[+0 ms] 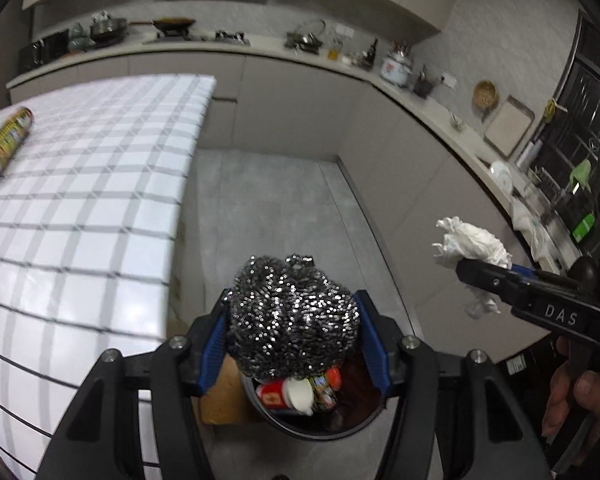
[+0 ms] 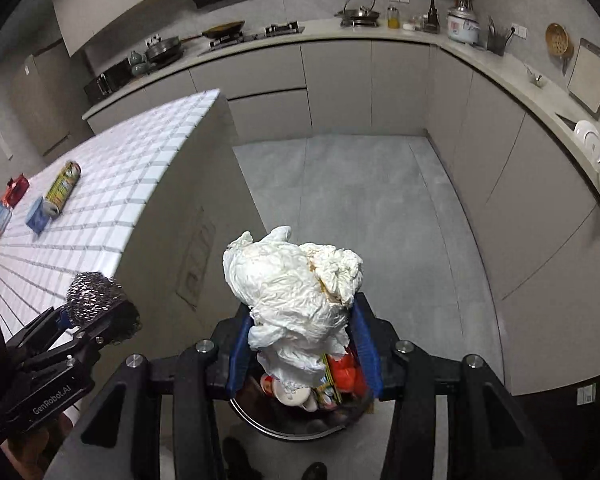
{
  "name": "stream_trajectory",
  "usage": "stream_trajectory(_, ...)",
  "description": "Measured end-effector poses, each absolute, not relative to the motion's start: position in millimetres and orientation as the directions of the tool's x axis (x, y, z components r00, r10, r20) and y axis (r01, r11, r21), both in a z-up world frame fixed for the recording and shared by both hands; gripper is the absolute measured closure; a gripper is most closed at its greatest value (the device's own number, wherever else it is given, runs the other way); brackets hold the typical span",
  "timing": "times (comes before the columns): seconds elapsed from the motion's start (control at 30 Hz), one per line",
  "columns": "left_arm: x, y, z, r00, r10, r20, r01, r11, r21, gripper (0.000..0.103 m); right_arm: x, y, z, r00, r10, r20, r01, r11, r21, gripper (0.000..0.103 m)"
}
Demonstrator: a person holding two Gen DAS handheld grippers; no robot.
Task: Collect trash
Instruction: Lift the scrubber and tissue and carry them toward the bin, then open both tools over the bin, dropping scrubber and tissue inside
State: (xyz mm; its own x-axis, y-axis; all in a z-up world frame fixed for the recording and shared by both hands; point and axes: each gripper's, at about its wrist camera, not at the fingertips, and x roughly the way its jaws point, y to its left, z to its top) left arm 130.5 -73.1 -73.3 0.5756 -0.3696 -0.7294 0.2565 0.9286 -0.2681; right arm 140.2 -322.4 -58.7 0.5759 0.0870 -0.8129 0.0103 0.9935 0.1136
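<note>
My left gripper (image 1: pixel 294 332) is shut on a steel wool scrubber (image 1: pixel 292 312) and holds it above a dark round trash bin (image 1: pixel 316 430) on the floor. The bin holds a red can, a white cup and wrappers. My right gripper (image 2: pixel 300 340) is shut on a crumpled white paper wad (image 2: pixel 296 292), also above the bin (image 2: pixel 260 426). The right gripper and its paper (image 1: pixel 472 240) show at the right of the left wrist view. The left gripper with the scrubber (image 2: pixel 94 298) shows at the lower left of the right wrist view.
A table with a white checked cloth (image 1: pixel 80 200) stands to the left, its edge next to the bin. On it lie a yellow spray can (image 2: pixel 62 188), a blue packet (image 2: pixel 38 214), a red item (image 2: pixel 16 190) and a bottle. Kitchen counters (image 2: pixel 380 32) line the back and right.
</note>
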Motion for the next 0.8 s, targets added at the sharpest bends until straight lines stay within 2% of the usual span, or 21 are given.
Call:
stream_trajectory(0.33, 117.1, -113.5, -115.4, 0.490, -0.368, -0.790, 0.252, 0.927, -0.276, 0.043, 132.3, -352.8, -110.0, 0.502, 0.112, -0.858, -0.004, 0.992, 0.127, 0.054)
stream_trajectory(0.7, 113.8, -142.7, -154.8, 0.441, -0.346, -0.828, 0.244, 0.934, -0.260, 0.041, 153.4, -343.6, -140.4, 0.452, 0.169, -0.876, -0.047, 0.985, 0.166, 0.054)
stream_trajectory(0.73, 115.0, -142.6, -156.8, 0.443, -0.342, -0.829, 0.238, 0.936, -0.259, 0.036, 155.3, -342.3, -143.6, 0.446, 0.177, -0.877, -0.049, 0.984, 0.174, 0.054)
stream_trajectory(0.77, 116.4, -143.3, -159.0, 0.442, -0.344, -0.829, 0.234, 0.936, -0.263, 0.024, 157.5, -340.6, -146.8, 0.440, 0.184, -0.879, -0.052, 0.982, 0.179, 0.054)
stream_trajectory(0.8, 118.9, -144.2, -163.7, 0.440, -0.330, -0.835, 0.218, 0.942, -0.257, 0.017, 160.5, -338.6, -149.3, 0.434, 0.194, -0.880, -0.055, 0.980, 0.189, 0.053)
